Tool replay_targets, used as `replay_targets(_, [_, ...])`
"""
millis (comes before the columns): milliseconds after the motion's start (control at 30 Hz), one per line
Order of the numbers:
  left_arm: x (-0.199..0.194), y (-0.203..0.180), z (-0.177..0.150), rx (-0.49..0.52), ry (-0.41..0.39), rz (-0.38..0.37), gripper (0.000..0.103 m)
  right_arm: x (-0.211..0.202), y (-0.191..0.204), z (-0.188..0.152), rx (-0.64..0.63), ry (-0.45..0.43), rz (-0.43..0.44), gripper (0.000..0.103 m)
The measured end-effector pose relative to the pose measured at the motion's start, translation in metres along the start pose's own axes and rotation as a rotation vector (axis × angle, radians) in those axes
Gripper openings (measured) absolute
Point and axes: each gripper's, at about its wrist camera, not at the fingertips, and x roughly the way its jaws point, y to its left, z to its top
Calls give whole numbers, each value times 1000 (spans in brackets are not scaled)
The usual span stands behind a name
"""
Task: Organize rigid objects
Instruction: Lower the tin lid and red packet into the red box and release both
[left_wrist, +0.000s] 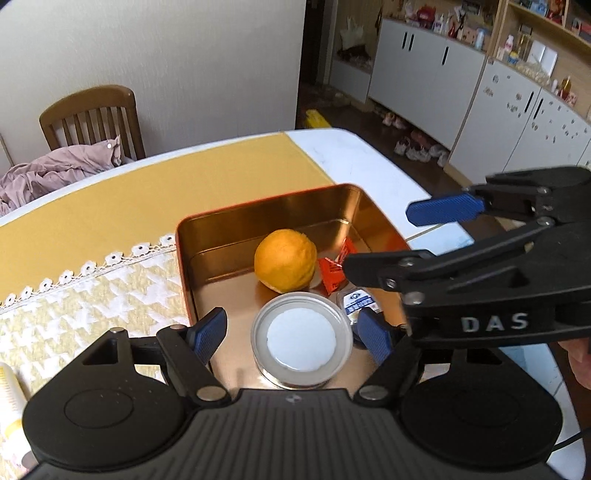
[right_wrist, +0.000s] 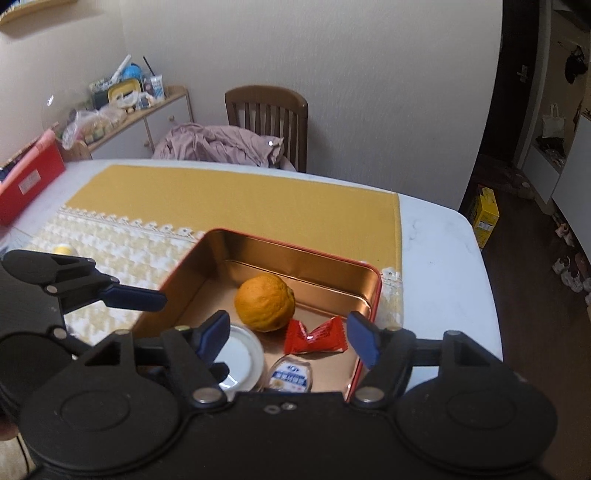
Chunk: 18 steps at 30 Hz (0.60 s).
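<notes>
Looks like the drop-off step is wrapping up. The open rectangular copper-coloured metal tin with the red rim (right_wrist: 373, 295) sits on the yellow lace-edged cloth (left_wrist: 110, 206) and holds a bumpy orange citrus fruit (left_wrist: 285, 259), a red crinkly candy wrapper (right_wrist: 316, 336), a round clear-lidded jar with a white disc (left_wrist: 301, 339) and a small clear sealed cup with a blue-and-white label (right_wrist: 291, 376).

The left gripper (left_wrist: 291, 334) is spread wide above the jar with nothing pinched. The right gripper (right_wrist: 290, 334) is also released, over the candy at the tin's near right end.

My guess: the next move is hunting for another loose piece, maybe that pale yellow-and-white bottle (left_wrist: 9, 398) on the cloth, left of the tin.
</notes>
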Motion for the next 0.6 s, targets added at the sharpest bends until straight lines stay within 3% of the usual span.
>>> replay_targets(333, [-54, 7, -12, 22, -99, -24, 78, -49, 11, -11, 76, -85, 35, 80])
replay_targets(467, [-75, 12, -21, 39, -135, -18, 84, -66, 20, -17, 111, -113, 59, 88])
replay_targets(600, [-95, 24, -33, 13, -156, -26, 85, -80, 33, -21, 134, -133, 83, 99])
